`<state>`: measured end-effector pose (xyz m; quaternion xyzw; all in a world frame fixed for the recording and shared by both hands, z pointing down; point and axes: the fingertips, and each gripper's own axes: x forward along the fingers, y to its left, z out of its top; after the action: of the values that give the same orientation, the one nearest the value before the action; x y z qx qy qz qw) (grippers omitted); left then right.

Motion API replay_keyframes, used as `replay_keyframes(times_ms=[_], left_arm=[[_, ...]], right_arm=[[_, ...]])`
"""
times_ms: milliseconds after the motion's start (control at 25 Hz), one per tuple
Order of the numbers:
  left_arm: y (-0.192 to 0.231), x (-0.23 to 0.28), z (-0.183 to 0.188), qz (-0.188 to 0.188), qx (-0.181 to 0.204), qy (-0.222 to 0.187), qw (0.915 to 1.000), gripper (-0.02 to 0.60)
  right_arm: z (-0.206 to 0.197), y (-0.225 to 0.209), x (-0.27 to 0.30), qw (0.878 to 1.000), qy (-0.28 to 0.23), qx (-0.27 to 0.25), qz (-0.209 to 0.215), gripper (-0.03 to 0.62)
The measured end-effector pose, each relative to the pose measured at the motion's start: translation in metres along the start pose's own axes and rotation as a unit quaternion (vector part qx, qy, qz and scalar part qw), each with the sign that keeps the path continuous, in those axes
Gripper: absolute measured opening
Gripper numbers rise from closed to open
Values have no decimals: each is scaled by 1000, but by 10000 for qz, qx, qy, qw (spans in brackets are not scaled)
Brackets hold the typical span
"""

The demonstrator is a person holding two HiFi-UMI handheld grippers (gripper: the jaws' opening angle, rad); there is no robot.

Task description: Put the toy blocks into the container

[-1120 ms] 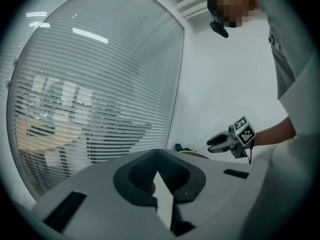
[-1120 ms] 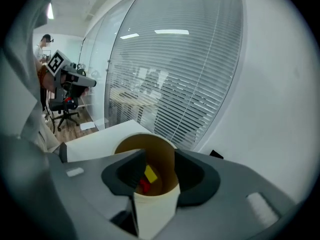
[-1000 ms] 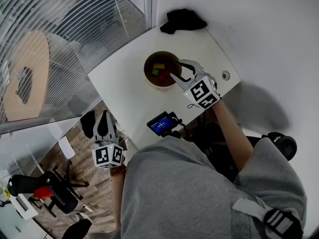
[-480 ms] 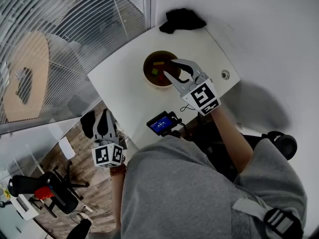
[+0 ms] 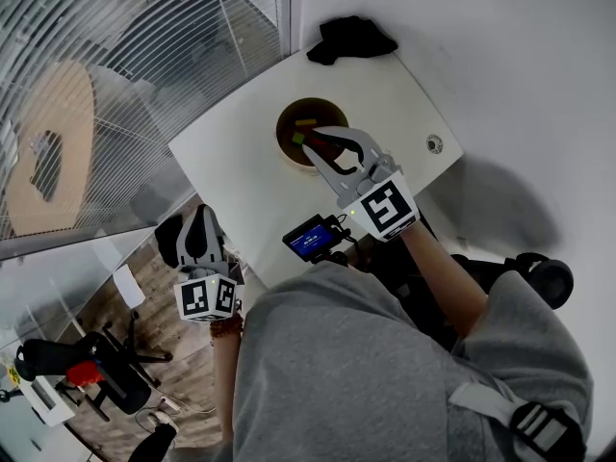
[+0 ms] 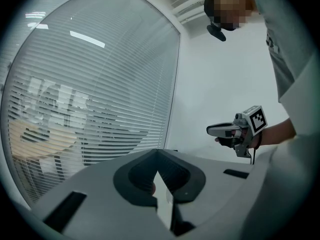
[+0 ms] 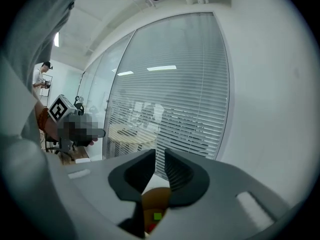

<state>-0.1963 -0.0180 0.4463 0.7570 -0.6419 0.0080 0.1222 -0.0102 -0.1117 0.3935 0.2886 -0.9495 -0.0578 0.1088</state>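
Observation:
A brown bowl (image 5: 289,116) stands on the white table (image 5: 241,162), holding a yellow block (image 5: 306,121), a green block (image 5: 297,138) and a red one mostly hidden by the gripper. My right gripper (image 5: 316,142) hovers above the bowl's near side. Its jaws have just been closing to a narrow gap, and nothing is between them. In the right gripper view the bowl (image 7: 155,198) and the green block (image 7: 158,216) show below the right gripper (image 7: 160,153). My left gripper (image 5: 199,214) hangs off the table's left edge, its tips touching and nothing in it (image 6: 158,151).
A black cloth (image 5: 351,37) lies at the table's far corner. A small device with a blue screen (image 5: 313,240) sits at the near edge, and a round grommet (image 5: 435,144) at the right. A glass wall with blinds (image 5: 144,56) runs along the left.
The right gripper has lifted out of the bowl and drawn back toward the person, its jaws narrowing. The left gripper has stayed put.

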Motion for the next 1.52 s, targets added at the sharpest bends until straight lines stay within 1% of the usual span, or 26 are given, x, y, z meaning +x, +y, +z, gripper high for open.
replay_keyframes(times_ms=[120,280,400,760,1000,1520], left_arm=[[-2,1,4,-27,16,-39,10000,6],[-3,3,8,-46,24,-89,9999,6],[-4,3,9,-47,18,-138,9999,6],[-8,3,11,-91,59,-125,9999,6],[-10,3,9,-84,67,-116,9999,6],[-8,0,5,-59,26,-71,10000,6]], right_arm=[[4,8,-1,10000,-71,-55,-10,61],[6,15,-1,9999,-155,45,-35,47],[7,25,-2,9998,-178,2,35,37],[6,48,-2,9995,-236,86,178,14],[0,50,-3,9996,-169,53,222,12],[-8,45,-5,9999,-62,67,136,12]])
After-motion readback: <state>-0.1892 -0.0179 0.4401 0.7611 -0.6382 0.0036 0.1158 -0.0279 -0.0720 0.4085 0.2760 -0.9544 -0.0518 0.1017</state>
